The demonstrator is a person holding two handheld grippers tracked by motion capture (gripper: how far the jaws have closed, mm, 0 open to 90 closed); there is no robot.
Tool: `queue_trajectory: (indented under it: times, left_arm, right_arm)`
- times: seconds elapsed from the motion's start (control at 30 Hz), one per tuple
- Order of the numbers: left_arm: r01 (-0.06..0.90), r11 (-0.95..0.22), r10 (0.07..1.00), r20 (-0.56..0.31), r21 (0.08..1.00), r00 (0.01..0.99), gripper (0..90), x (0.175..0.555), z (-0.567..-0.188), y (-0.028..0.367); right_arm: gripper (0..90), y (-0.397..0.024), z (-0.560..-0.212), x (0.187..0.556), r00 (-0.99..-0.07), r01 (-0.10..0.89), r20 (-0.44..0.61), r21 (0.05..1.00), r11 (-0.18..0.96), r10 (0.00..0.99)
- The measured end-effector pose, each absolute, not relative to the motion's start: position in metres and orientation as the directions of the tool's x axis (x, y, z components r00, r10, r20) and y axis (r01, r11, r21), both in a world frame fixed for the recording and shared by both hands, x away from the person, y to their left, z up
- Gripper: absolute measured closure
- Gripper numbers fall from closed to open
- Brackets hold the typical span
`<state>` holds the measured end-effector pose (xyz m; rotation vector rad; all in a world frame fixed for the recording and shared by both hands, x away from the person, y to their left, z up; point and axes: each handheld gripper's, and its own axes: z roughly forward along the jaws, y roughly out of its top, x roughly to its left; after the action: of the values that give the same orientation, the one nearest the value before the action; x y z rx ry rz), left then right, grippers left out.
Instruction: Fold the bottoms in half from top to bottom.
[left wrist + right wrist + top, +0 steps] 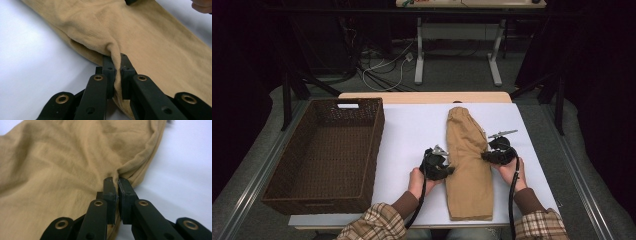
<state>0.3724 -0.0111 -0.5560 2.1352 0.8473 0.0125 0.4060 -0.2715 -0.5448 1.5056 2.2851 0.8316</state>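
My left gripper [451, 170] has its jaws pinched on a fold at the cloth's [469, 165] left edge, and my right gripper [485, 156] is clamped on the right edge, about halfway along. The tan cloth lies lengthwise on the white table [412, 130], right of centre. A brown wicker basket [282, 192] sits off to the left, well apart from it.
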Motion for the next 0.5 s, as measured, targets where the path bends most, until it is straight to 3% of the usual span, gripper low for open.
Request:
queue_trajectory:
  times: [0.5]
  left_arm:
    - [0.579, -0.428, 0.615, -0.246, 0.694, 0.749, 86.3, 0.362, -0.549, 0.039]
  right_arm:
    - [85.4, -0.227, -0.546, 0.406, -0.495, 0.714, 0.096, 0.611, 0.342, 0.863]
